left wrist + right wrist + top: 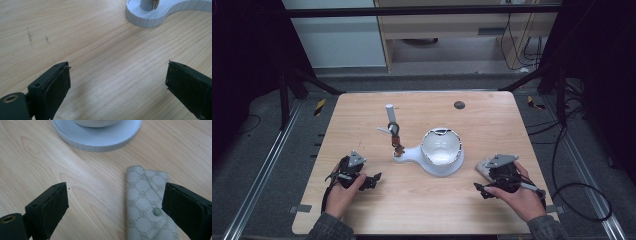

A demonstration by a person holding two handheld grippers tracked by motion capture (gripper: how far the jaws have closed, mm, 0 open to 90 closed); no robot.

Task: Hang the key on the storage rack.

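Your left tongs [373,181] and right tongs [480,189] are both wide apart and hold nothing, and the pouch [147,202] lies flat near the table's [362,115] right edge, so picking it up is not done yet.

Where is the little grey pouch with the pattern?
The pouch lies flat on the table, on its right side, just right of the white stand and under the right gripper, whose jaws are open.
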